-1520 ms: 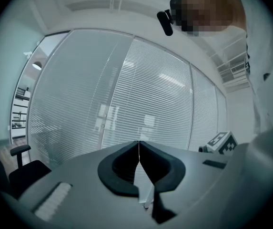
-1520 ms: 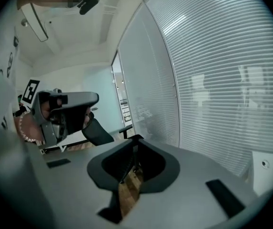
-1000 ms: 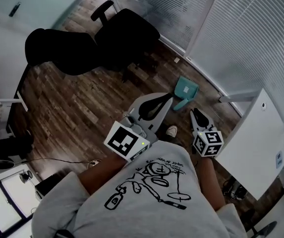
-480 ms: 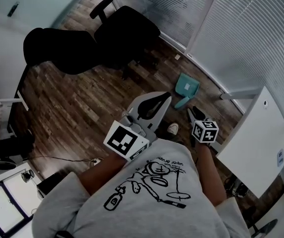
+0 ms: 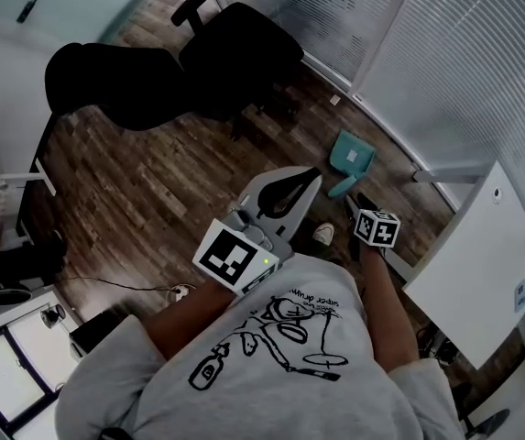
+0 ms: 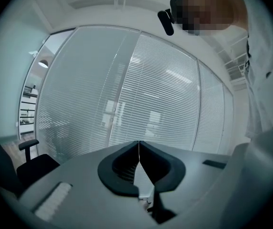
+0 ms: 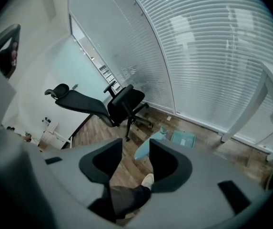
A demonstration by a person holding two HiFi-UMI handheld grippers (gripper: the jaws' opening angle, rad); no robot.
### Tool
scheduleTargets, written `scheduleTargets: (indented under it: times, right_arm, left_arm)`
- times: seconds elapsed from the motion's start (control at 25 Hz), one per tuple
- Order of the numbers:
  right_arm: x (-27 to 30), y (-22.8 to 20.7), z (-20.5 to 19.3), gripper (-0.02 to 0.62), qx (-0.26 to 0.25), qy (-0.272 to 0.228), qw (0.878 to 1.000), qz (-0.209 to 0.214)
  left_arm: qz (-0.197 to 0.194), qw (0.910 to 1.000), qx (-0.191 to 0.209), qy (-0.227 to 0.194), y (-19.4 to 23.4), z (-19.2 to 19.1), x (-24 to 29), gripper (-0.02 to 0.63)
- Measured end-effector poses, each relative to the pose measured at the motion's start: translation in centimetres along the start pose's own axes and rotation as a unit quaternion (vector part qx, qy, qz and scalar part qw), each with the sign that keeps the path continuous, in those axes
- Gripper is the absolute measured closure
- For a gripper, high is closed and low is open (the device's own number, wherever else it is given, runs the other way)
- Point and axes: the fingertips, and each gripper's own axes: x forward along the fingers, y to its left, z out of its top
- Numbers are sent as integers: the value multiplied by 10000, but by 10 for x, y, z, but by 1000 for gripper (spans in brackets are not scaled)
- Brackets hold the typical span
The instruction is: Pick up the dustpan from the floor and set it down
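Standing on the wood floor [image 5: 152, 186], the person holds the left gripper [image 5: 310, 178] level, its jaws pressed together on nothing. The teal dustpan [image 5: 352, 157] lies on the floor near the blinds [image 5: 445, 53]. The right gripper [image 5: 357, 203] points down toward it, jaws just opening, gripping nothing.

Left hand-held gripper [image 5: 310, 178] roughly level in front of torso, jaws together, empty. Right hand-held gripper [image 5: 354, 202] angled downward, forearm extended, jaws apart, just been opening, clamping nothing.

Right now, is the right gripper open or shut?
Open: the right gripper has fingers apart, just been opening; nothing between them, dustpan lies beyond.
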Motion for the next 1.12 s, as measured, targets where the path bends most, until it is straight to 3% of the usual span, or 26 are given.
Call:
scheduleTargets:
  times: [0.36,0.56,1.12]
  right_arm:
    - [34,-17,-15,425,410,275,9988,-61]
    - [52,-24,-26,402,976,341,9946,48]
    - [86,-44,-39,371,2286,-14,9733,197]
  left_arm:
    - [54,9999,-39,154,6,-5,-3,603]
    - [43,9997,-33,229,6,-9,-2,603]
    - [159,9981,-53,593,11,-26,-11,603]
